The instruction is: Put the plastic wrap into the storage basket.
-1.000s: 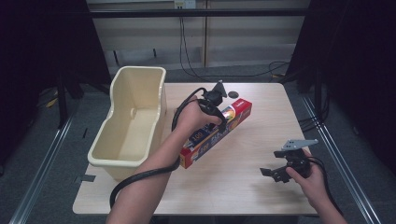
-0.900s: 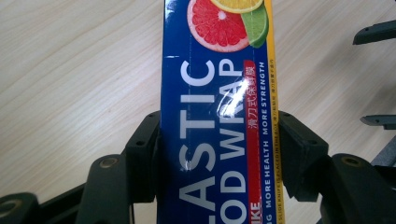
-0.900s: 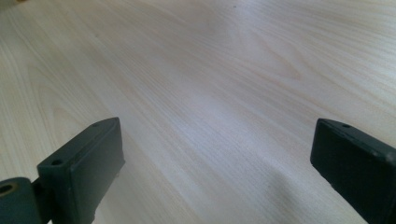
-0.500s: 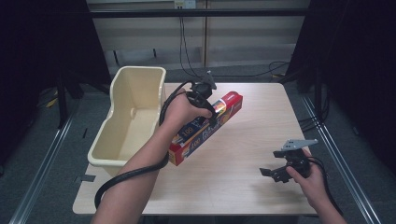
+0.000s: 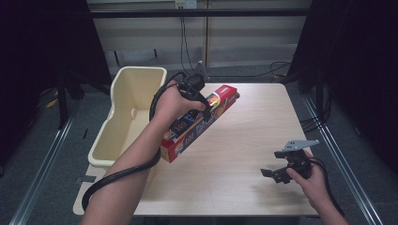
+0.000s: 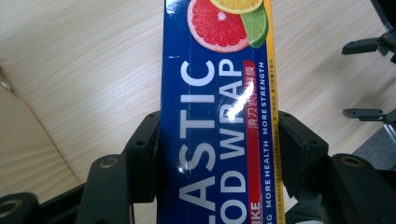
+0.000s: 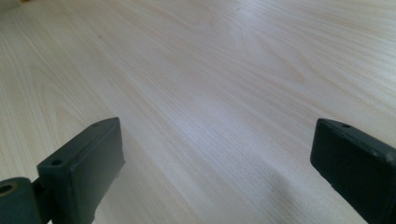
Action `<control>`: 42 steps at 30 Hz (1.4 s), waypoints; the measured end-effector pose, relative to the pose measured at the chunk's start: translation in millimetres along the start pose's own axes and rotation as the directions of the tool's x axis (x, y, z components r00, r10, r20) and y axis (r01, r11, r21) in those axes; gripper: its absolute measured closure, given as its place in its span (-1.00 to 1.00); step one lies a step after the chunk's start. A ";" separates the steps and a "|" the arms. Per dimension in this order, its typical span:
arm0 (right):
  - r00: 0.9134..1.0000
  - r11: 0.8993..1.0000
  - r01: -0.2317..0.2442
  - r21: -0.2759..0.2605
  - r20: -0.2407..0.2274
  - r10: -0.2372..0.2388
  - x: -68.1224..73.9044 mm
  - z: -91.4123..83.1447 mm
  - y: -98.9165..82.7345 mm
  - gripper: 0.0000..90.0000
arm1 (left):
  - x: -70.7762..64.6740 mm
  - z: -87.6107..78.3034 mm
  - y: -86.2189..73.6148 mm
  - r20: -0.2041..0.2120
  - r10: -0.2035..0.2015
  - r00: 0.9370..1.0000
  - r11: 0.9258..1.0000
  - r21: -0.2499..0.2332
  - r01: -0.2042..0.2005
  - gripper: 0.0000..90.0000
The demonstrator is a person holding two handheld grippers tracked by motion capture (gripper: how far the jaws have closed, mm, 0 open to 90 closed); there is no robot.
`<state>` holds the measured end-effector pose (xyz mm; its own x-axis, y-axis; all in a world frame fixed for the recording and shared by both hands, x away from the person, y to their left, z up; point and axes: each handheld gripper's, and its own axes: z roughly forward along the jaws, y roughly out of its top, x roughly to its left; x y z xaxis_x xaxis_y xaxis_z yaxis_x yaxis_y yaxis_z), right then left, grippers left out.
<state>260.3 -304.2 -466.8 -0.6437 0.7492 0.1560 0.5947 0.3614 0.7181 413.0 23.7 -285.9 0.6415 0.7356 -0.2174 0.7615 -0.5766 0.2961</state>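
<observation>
The left tool (image 5: 199, 96) is closed on a long blue and red box of plastic food wrap (image 5: 199, 122), and its two black jaws press on the two long sides of the box, as the left gripper view shows (image 6: 219, 140). In the high view the box is lifted above the wooden desk (image 5: 244, 140), near the left edge of it, and it lies tilted, with its far end toward the middle of the desk and its near end close to the cream plastic tub (image 5: 126, 117). The tub stands at the left side of the desk, just beside the box. The right tool (image 5: 277, 173) is well apart from the box, low over the near right corner of the desk, and its jaws stand wide with nothing between them; the right gripper view shows bare wood (image 7: 210, 102) there.
</observation>
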 end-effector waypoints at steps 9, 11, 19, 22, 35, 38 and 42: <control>1.000 1.000 0.001 0.008 -0.005 -0.001 0.1 1.0 1.7 -0.94 | 4.8 -17.7 -4.7 -0.011 -0.032 0.999 0.999 -0.012 0.032 -0.09; 1.000 1.000 0.002 0.012 -0.007 -0.002 0.3 1.9 2.2 -0.94 | 6.7 -21.1 -6.9 -0.020 -0.040 0.999 0.999 -0.008 0.040 -0.09; 1.000 1.000 0.012 0.015 -0.012 -0.012 0.3 4.8 4.1 -0.94 | 17.7 -38.1 -14.2 -0.023 -0.082 0.996 0.996 -0.026 0.081 -0.09; 1.000 1.000 0.014 0.014 -0.014 -0.013 0.4 5.1 4.3 -0.94 | 19.9 -42.6 -15.6 -0.024 -0.093 0.995 0.995 -0.030 0.093 -0.09; 1.000 1.000 0.016 0.014 -0.017 -0.016 1.3 5.5 4.4 -0.94 | 30.8 -66.7 -23.6 -0.040 -0.147 0.988 0.988 -0.056 0.145 -0.08; 1.000 1.000 0.017 0.013 -0.017 -0.017 1.5 5.6 4.4 -0.94 | 32.7 -70.9 -24.8 -0.056 -0.150 0.987 0.987 -0.064 0.147 -0.09; 1.000 1.000 0.019 0.014 -0.015 -0.019 1.2 5.5 4.4 -0.94 | 36.6 -76.5 -27.0 -0.058 -0.162 0.985 0.985 -0.066 0.158 -0.09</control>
<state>264.8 -298.7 -467.2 -0.6622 0.7337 0.1524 0.5890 0.3839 0.7112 408.8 93.4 -230.6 0.5031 0.8387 -0.2084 0.8457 -0.4281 0.3187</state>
